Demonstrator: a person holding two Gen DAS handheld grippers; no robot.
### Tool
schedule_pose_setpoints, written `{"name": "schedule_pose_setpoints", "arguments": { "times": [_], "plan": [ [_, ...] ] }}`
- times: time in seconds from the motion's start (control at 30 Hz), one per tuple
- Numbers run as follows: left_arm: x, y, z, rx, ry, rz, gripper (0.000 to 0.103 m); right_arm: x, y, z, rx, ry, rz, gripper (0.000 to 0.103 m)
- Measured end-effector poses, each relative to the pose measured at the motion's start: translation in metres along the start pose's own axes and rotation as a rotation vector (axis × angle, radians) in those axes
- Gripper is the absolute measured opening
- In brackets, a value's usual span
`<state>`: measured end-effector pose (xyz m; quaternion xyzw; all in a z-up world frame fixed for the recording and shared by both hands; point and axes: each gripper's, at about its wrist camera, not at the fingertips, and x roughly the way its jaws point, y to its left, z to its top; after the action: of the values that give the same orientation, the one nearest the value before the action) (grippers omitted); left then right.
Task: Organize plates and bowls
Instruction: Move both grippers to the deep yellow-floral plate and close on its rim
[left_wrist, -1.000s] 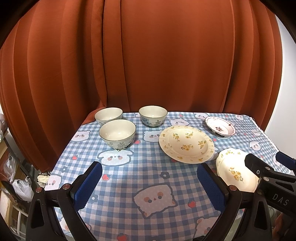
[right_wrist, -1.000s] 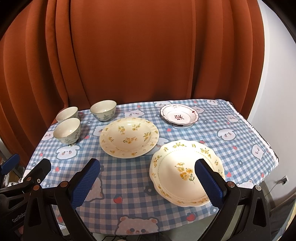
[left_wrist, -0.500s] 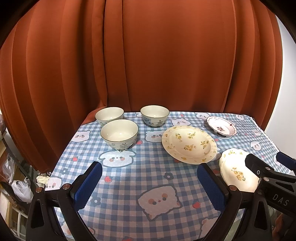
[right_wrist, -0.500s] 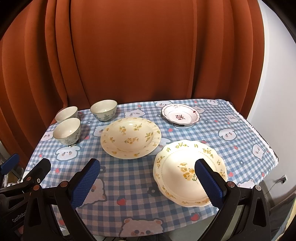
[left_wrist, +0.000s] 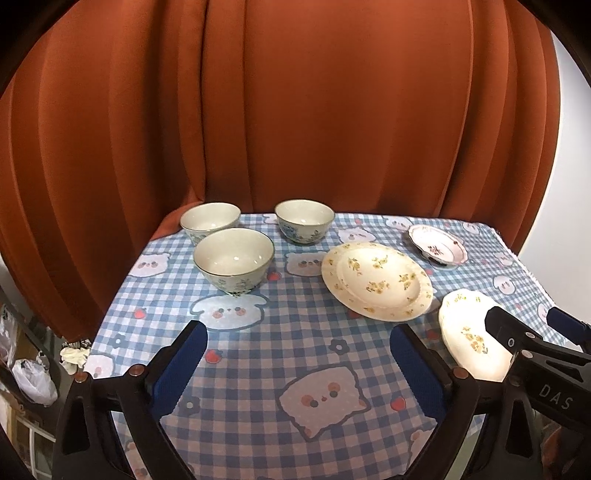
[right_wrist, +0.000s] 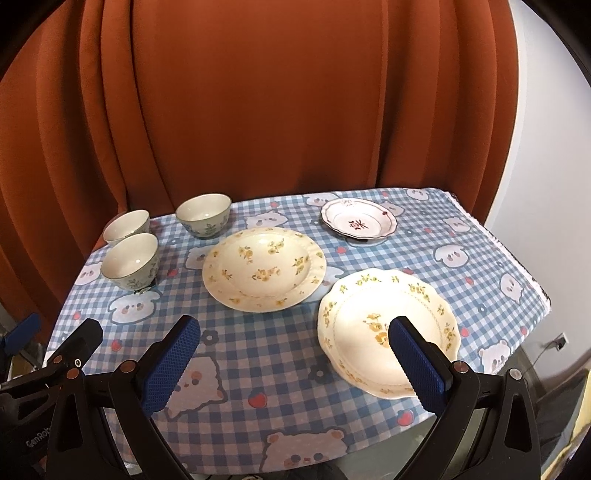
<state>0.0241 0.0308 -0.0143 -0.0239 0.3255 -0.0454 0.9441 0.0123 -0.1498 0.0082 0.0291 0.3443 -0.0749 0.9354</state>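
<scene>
While both claws hang over the near side of the desk, nothing is picked up yet. The left claw is spread wide with nothing in it, and the right claw is spread wide too, also bare.

Three bowls stand close together at the far left. Two yellow-flower plates lie flat, one in the middle and one near the right front. A small pink plate sits at the far right, well apart from the bowls.

I think all of these are hard and shiny, so they can slip and can break if dropped. The plates lie flat on the cloth, so a claw must pinch the rim, one finger over and one under. A bowl is best pinched on its wall, one finger in and one out.

The front plate is near the desk's right front edge, so a push the wrong way could send it off. The cloth is soft and may bunch under a finger. The middle front of the desk is bare, so there is room to move and stack there.
</scene>
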Motion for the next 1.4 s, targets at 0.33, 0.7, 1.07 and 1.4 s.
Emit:
{"name": "schedule_pose_setpoints", "arguments": {
  "times": [0.33,0.7,1.07,1.4],
  "plan": [
    [0.026,-0.051,0.002,0.049,0.049,-0.015,0.096,0.025,-0.037,0.0,0.036,0.05,-0.02,0.098],
    [0.073,-0.148,0.006,0.013,0.13,0.008,0.092,0.081,-0.124,0.021,-0.006,0.127,0.012,0.091],
    [0.133,-0.22,-0.016,-0.058,0.272,0.036,0.084,0.147,-0.198,0.017,-0.062,0.231,0.037,0.089],
    [0.165,-0.248,-0.04,-0.086,0.362,0.098,0.079,0.201,-0.227,-0.003,-0.074,0.358,0.06,0.084]
  ]
}}
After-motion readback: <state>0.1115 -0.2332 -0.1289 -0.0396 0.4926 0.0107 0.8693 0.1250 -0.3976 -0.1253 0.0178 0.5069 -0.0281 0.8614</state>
